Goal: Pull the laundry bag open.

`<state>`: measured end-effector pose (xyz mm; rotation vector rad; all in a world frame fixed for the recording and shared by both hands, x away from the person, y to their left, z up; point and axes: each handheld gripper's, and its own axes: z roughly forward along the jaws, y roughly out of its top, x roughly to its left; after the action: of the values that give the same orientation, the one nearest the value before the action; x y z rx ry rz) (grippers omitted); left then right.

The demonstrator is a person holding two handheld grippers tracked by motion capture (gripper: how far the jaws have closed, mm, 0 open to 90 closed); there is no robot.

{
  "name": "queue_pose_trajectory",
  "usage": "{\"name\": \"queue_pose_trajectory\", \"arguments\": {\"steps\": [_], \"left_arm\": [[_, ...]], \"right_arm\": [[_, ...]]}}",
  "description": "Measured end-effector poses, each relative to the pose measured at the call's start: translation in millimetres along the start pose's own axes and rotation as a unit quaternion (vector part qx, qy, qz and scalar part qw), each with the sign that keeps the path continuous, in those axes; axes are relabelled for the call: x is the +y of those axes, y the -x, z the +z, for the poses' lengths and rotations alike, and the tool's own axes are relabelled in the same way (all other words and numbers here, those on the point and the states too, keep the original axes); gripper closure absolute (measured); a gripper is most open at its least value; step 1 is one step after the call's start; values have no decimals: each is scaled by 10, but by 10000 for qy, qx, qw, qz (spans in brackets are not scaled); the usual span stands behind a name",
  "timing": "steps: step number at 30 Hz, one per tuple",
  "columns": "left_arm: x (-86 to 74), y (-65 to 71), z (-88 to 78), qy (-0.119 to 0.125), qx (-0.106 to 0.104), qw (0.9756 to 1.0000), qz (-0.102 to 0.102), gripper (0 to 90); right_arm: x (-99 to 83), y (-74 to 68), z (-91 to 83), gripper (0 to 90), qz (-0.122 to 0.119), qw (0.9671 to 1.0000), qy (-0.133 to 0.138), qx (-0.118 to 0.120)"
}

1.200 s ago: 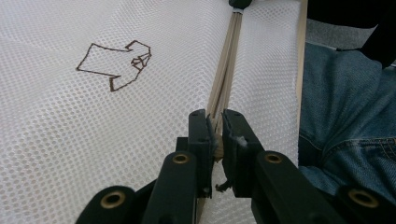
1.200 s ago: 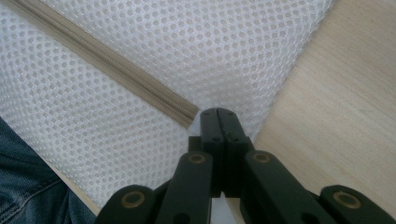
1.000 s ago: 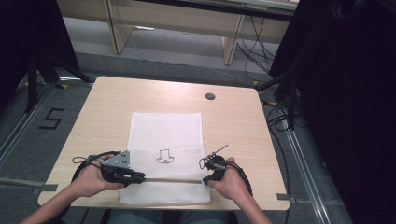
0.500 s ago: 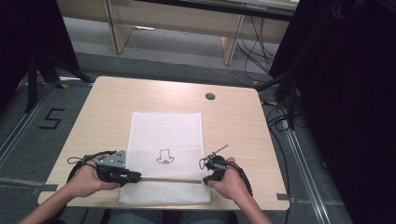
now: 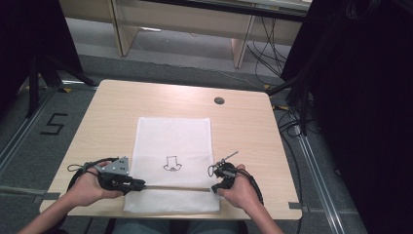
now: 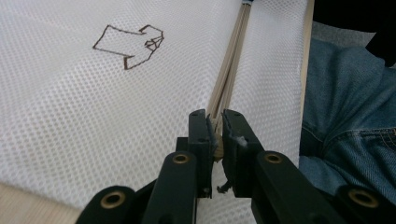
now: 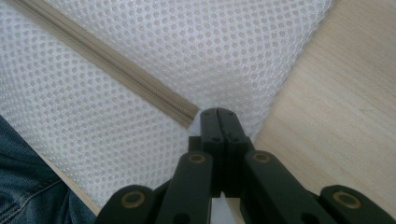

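White mesh laundry bag [image 5: 174, 163] laid flat on the wooden table [image 5: 117, 107], near the person's edge, long sides running away from the person. Small dark outline drawing [image 5: 171, 163] printed on the mesh, about midway across the near half. Beige zipper [image 5: 170, 187] running straight across the bag close to its near edge, from left side to right side. Left gripper [image 5: 139, 185] at the left edge of the bag, held in the left hand [image 5: 87, 187], jaws pointing right along the zipper line. In the left gripper view, jaws almost together and pinching the zipper pull [image 6: 216, 135] at the left end of the zipper, tape stretching away toward the far end. Right gripper [image 5: 215, 187] at the right edge of the bag, held in the right hand [image 5: 241, 192], jaws pointing left. In the right gripper view, jaws pressed fully together, clamped on the mesh right at the zipper's end [image 7: 191, 116], near the bag's corner, bare table wood just beside. Blue denim of the person's legs [image 6: 345, 112] visible past the table edge.
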<state>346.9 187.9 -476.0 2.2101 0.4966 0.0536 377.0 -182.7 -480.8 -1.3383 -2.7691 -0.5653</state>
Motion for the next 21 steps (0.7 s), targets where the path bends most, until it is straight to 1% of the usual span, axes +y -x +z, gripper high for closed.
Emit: {"name": "queue_pose_trajectory", "arguments": {"steps": [1, 2, 5, 6, 7, 8, 9, 10, 11, 12, 13, 14, 15, 16, 17, 18, 19, 21], "left_arm": [[-11, -5, -16, -11, 50, 10000, 20, 821], [-23, 0, -20, 40, 26, 10000, -74, 821], [-23, 1, -22, 35, 42, 10000, -50, 821], [-23, 1, -22, 33, 49, 10000, -34, 821], [-26, 2, -22, 48, 27, 10000, -67, 821], [-26, 2, -22, 48, 27, 10000, -67, 821], [-25, -17, -30, 28, 37, 9999, 90, 821], [-35, -12, -37, -3, 69, 10000, -30, 821], [-34, -26, -47, -10, 76, 10000, 44, 821], [-41, -20, -56, -14, 123, 9999, -30, 821], [-50, -20, -56, 70, 60, 9999, -107, 821], [-52, -28, -65, 75, 34, 10000, -51, 821], [-54, -29, -67, 32, 82, 10000, 32, 821], [-61, -29, -70, 32, 94, 10000, 13, 821], [-73, -22, -69, 61, 60, 9999, -134, 821], [-74, -31, -79, 5, 116, 9999, -76, 821], [-78, -25, -77, 2, 149, 9999, -75, 821], [-82, -39, -84, 24, 122, 9999, -53, 821]], "right_arm": [[1, 2, 2, 900, -5, 10000, 0, 0], [1, 3, 7, 900, 14, 10000, -1, 4], [6, 2, 2, 900, -7, 10000, -16, 4], [8, -1, -1, 900, 29, 10000, -40, 15], [7, -7, -3, 900, 70, 10000, -61, 9], [5, -3, 0, 900, 31, 10000, -23, 0], [2, 3, 9, 900, 2, 10000, -6, -15], [2, 4, 9, 900, 4, 10000, -6, -11], [2, 4, 9, 900, 8, 10000, -9, -11], [3, 4, 8, 900, 2, 10000, -16, -9], [2, 4, 8, 900, 1, 10000, -14, -8], [2, 5, 8, 900, 0, 10000, -11, -6], [0, 5, 9, 900, 7, 10000, 4, -5], [1, 4, 9, 900, 15, 10000, 3, -6], [3, 5, 8, 900, 3, 10000, -15, -4], [3, 4, 8, 900, -1, 10000, -17, -8], [6, -2, 0, 900, 27, 10000, -32, 12], [4, -2, 0, 900, 28, 10000, -23, 6]]}}
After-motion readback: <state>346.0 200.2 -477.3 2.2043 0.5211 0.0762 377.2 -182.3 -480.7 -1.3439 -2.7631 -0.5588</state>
